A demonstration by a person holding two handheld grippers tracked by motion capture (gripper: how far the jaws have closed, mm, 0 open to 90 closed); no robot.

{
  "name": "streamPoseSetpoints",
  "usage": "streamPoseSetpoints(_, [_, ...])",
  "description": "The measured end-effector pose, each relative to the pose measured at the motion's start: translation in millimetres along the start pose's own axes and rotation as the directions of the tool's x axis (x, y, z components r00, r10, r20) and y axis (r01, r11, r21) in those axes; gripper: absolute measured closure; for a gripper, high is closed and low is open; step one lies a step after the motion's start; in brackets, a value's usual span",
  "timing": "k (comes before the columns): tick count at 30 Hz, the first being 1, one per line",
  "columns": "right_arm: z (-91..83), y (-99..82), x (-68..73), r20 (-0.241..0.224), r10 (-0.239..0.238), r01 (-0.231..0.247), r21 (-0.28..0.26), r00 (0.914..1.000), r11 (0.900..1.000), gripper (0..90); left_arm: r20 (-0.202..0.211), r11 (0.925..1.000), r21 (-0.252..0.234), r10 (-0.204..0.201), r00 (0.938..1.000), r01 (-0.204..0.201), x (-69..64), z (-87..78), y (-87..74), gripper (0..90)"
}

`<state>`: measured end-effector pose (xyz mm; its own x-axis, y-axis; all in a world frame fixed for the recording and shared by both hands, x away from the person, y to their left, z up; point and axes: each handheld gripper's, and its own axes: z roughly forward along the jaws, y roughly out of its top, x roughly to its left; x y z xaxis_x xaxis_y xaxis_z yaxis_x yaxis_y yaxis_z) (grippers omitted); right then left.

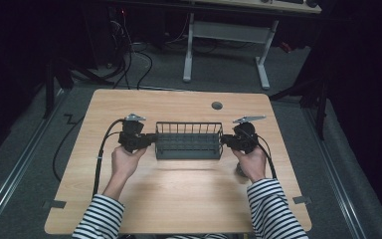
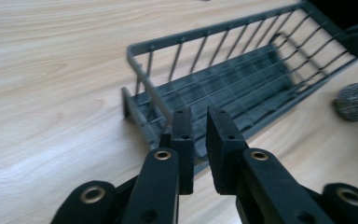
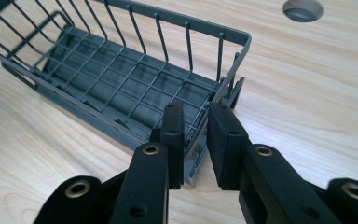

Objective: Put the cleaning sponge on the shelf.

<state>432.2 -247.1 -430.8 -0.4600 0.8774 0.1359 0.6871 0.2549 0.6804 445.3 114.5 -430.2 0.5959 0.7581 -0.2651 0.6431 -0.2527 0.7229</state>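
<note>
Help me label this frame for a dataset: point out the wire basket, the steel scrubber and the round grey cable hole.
wire basket point(image 1: 189, 150), high view, on its near long wall.
steel scrubber point(image 2: 356, 101), left gripper view, on its rounded middle.
cable hole point(image 3: 302, 9), right gripper view, on its grey cover.

Matt grey wire basket point(image 1: 189, 141), smooth pale wood-grain table point(image 1: 179, 189), rough steel-wool ball point(image 2: 355, 101)

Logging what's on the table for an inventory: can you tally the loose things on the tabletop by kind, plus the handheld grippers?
Wire basket: 1
Steel-wool scrubber: 1
Handheld grippers: 2, the left gripper and the right gripper, one at each end of the basket
Total: 4
</note>
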Motion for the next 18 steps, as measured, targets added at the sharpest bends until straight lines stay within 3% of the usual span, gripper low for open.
streamPoseSetpoints(1, [0.0, 0.0, 0.0, 0.0, 0.0, 0.0, 0.0, 1.0, 1.0, 77.4, 0.05, 0.9998, -0.007, -0.018, 0.9986, 0.018, 0.0, -1.6, -1.5, 82.3])
streamPoseSetpoints(2, [1.2, -1.6, 2.9, -0.052, 0.009, -0.009, 0.008, 0.9986, 0.9999, 76.5, 0.032, 0.9997, 0.001, 0.023, 0.9992, -0.023, -7.9, -1.5, -2.9, 82.2])
streamPoseSetpoints(3, [1.2, -1.6, 2.9, -0.052, 0.009, -0.009, 0.008, 0.9986, 0.9999, 76.5, 0.032, 0.9997, 0.001, 0.023, 0.9992, -0.023, -7.9, -1.5, -2.9, 82.0])
streamPoseSetpoints(6, [2.9, -0.7, 20.7, 0.001, -0.074, 0.074, 0.003, 0.9973, 0.9973, 76.7, 0.037, 0.9992, 0.006, 0.039, 0.9986, -0.039, -14.0, 2.0, -6.0, 81.6])
streamPoseSetpoints(10, [4.0, -0.3, 19.0, -0.011, -0.052, 0.052, 0.008, 0.9986, 0.9986, 74.6, 0.04, 0.9995, -0.01, 0.029, 0.9988, -0.029, -12.7, -1.4, -9.6, 80.5])
streamPoseSetpoints(16, [1.4, -0.4, 17.2, -0.002, -0.038, 0.038, -0.004, 0.9993, 0.9993, 64.2, 0.011, 0.9964, -0.065, 0.055, 0.9984, -0.055, -12.2, -19.6, -11.4, 57.6])
streamPoseSetpoints(17, [-0.4, -0.4, 16.6, -0.007, -0.035, 0.035, -0.012, 0.9993, 0.9993, 61.6, -0.001, 0.995, -0.08, 0.059, 0.9982, -0.059, -11.6, -23.5, -12.7, 57.6])
streamPoseSetpoints(18, [-4.8, -0.7, 16.1, -0.008, -0.033, 0.033, -0.035, 0.9994, 0.9988, 56.2, -0.009, 0.9939, -0.093, 0.059, 0.9982, -0.06, -10.4, -27.7, -14.3, 51.4])
